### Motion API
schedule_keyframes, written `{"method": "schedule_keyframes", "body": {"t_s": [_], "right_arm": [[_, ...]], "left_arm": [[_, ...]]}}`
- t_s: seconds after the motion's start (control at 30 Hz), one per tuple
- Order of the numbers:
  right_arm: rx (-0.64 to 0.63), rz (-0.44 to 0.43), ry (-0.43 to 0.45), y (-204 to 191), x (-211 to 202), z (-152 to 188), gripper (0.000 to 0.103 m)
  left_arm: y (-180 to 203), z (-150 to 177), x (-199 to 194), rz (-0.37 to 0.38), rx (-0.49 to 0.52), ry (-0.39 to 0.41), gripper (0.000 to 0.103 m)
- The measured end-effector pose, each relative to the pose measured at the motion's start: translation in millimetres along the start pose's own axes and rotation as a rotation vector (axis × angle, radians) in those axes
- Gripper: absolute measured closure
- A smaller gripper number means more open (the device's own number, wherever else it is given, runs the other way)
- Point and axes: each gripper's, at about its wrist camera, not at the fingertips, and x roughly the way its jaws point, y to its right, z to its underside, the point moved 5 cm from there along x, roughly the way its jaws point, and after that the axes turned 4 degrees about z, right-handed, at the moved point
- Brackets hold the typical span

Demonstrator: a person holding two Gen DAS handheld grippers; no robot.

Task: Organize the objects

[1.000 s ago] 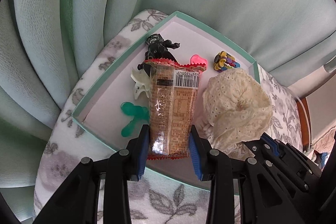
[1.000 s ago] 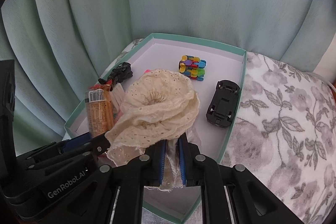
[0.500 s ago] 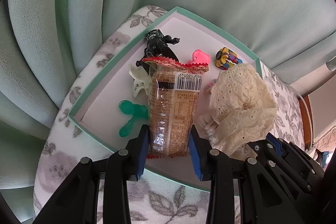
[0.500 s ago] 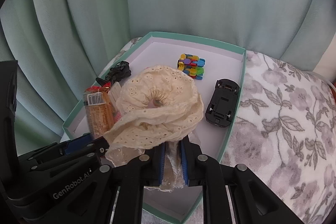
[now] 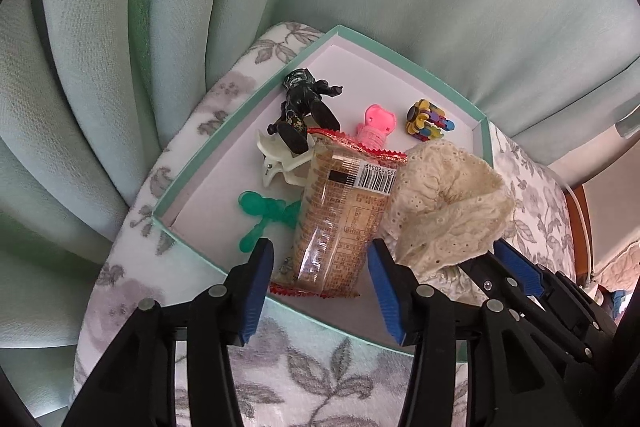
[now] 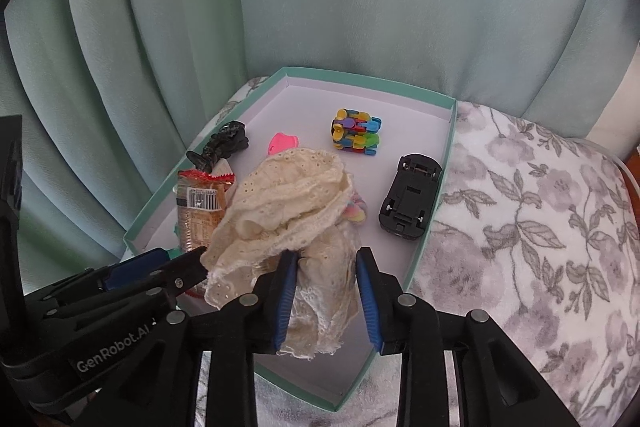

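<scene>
Nearest the cameras, both tools stood with their jaws spread over the near edge of the box [image 6: 434, 183]. The left gripper [image 5: 320, 267] had its blue pads apart on either side of the snack packet [image 5: 340, 219], no longer pinching it; the packet lay with its lower end over the near rim of the box and its top leaning in. The right gripper [image 6: 326, 281] was likewise parted, and the lace cloth [image 6: 288, 203] slumped between its pads, piled inside the box beside the packet.

The packet looked light, its film glossy and likely slippery, and its contents probably brittle, so a gentle pinch across the sealed crimp or the middle would suit. The cloth seemed soft and limp, with eyelets that could snag; a bunched fold was the best hold.

Further into the box lay a green toy [image 5: 260, 219] and a white clip [image 5: 280, 163] by the packet, then a black figure [image 5: 306, 107], a pink piece [image 5: 376, 125] and a coloured block toy [image 6: 356, 131]. A black toy car [image 6: 410, 197] lay belly up against the right wall of the box.
</scene>
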Motion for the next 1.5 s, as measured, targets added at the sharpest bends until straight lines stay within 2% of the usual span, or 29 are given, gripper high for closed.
{"method": "schedule_keyframes", "body": {"t_s": [0.2, 0.63, 0.73, 0.8, 0.87, 1.03, 1.07, 1.1, 1.13, 1.17, 1.2, 1.4, 1.43, 1.47, 1.5], "right_arm": [[0.008, 0.003, 0.012, 3, -10, -1, 0.063], [0.021, 0.008, 0.029, 10, -23, 3, 0.063], [0.025, 0.011, 0.028, 11, -23, 5, 0.061], [0.032, 0.014, 0.034, 13, -23, 5, 0.049], [0.04, 0.01, 0.042, 14, -23, 5, 0.04], [0.046, 0.014, 0.047, 17, -22, 5, 0.034], [0.046, 0.018, 0.05, 17, -21, 5, 0.028], [0.047, 0.02, 0.053, 18, -22, 5, 0.022], [0.049, 0.02, 0.057, 19, -22, 5, 0.021], [0.052, 0.021, 0.06, 20, -22, 5, 0.019], [0.054, 0.023, 0.063, 20, -22, 5, 0.016], [0.054, 0.026, 0.071, 23, -22, 4, 0.0], [0.052, 0.028, 0.074, 23, -22, 3, 0.0], [0.05, 0.031, 0.075, 23, -22, 4, 0.0], [0.05, 0.032, 0.076, 24, -22, 4, 0.0]], "left_arm": [[0, 0, -9, 0.0, -0.008, 0.017, 0.053], [-5, -1, -22, -0.024, -0.027, 0.051, 0.052], [-8, -2, -21, -0.034, -0.039, 0.056, 0.048], [-9, -3, -20, -0.044, -0.041, 0.058, 0.047], [-10, -3, -19, -0.062, -0.036, 0.059, 0.047], [-17, -2, -15, -0.104, -0.044, 0.072, 0.046], [-21, -1, -15, -0.11, -0.047, 0.076, 0.046], [-23, -1, -16, -0.114, -0.051, 0.08, 0.045], [-24, -1, -16, -0.117, -0.055, 0.082, 0.04], [-26, 0, -17, -0.119, -0.061, 0.086, 0.025], [-28, -1, -18, -0.116, -0.067, 0.093, 0.021], [-37, -2, -20, -0.134, -0.091, 0.119, 0.02], [-38, -1, -20, -0.137, -0.092, 0.124, 0.02], [-39, -1, -21, -0.144, -0.091, 0.129, 0.014], [-39, -1, -22, -0.153, -0.089, 0.134, 0.004]]}}
